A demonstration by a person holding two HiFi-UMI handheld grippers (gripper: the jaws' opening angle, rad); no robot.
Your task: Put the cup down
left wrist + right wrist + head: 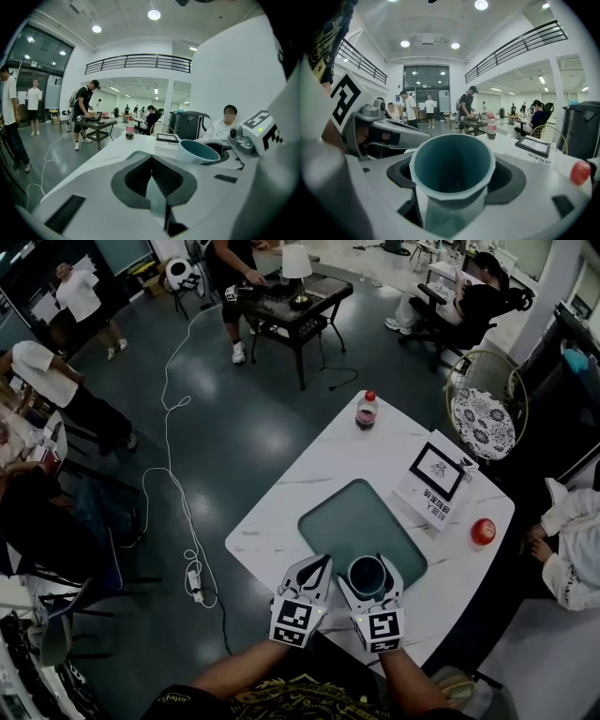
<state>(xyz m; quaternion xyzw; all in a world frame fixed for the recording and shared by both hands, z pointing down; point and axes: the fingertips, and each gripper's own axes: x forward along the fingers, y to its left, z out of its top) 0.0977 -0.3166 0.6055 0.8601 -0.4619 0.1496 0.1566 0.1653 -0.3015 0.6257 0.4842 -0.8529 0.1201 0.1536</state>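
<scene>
Since the cup (367, 575) shows a thin, rigid wall, a pale rim and an empty teal interior, it is judged light, stiff and somewhat slick (possibly breakable if ceramic; material not confirmed). The best hold is across the body below the rim, which is where the right gripper (367, 565) clasps it, jaws spread wide around the wall. The cup stands mouth up over the near end of the green mat (349, 514), close to the near edge of the table (298, 474). Whether its base touches the mat cannot be determined. The left gripper (322, 564) sits just beside it, jaws together on nothing. A bottle (366, 411) stands at the far corner, well apart.
</scene>
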